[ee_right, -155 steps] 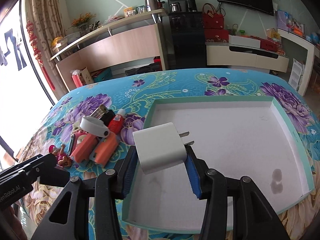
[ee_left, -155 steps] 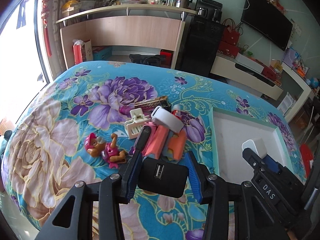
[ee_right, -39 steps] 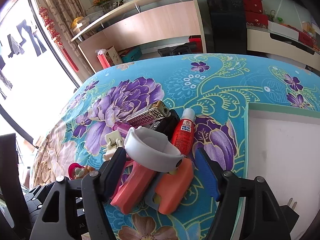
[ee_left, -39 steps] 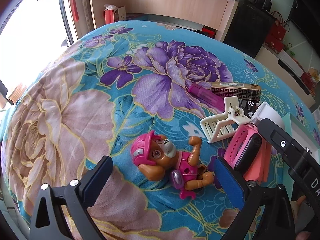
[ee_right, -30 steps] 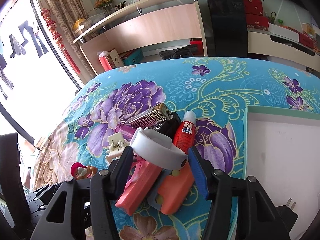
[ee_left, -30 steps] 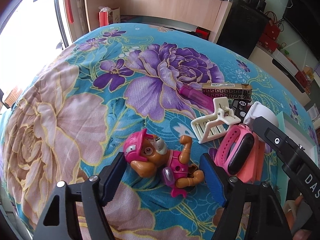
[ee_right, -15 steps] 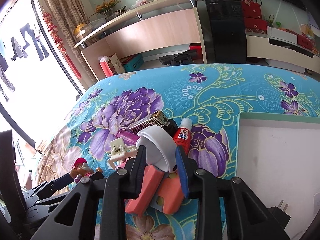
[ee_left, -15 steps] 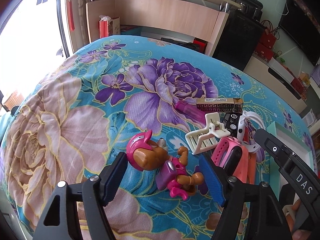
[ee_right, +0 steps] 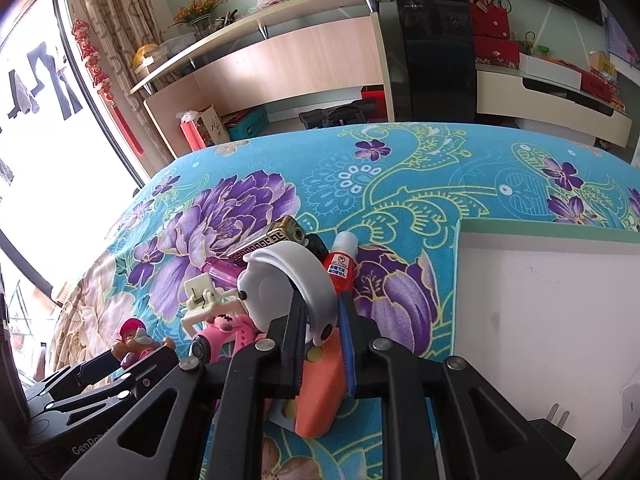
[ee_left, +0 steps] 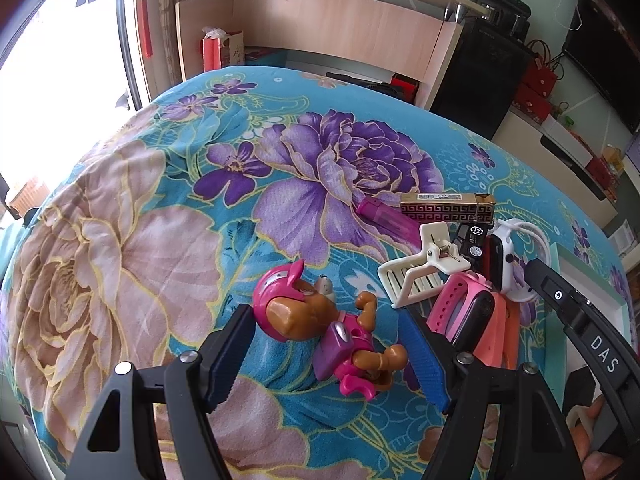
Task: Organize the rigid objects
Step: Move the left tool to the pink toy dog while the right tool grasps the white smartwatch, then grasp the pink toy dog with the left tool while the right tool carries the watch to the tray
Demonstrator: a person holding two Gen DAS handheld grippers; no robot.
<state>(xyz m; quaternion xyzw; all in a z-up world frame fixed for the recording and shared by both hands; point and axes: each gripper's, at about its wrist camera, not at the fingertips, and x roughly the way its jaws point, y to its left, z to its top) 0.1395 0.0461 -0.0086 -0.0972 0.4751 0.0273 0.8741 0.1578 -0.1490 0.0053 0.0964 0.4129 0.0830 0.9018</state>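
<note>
Jaws of the right hand-held gripper (ee_right: 322, 330) have just been closing, now pinching the white wristband (ee_right: 292, 280) left of the tray (ee_right: 540, 226). Left hand-held gripper (ee_left: 326, 354) grips the toy pup (ee_left: 316, 320), tilted up since; open cloth lies beyond.

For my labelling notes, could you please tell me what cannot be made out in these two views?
- Left wrist view: white smartwatch face, turned side-on; tray, cut off by the right gripper.
- Right wrist view: red glue bottle print, too small; black charger, mostly behind the gripper frame.
</note>
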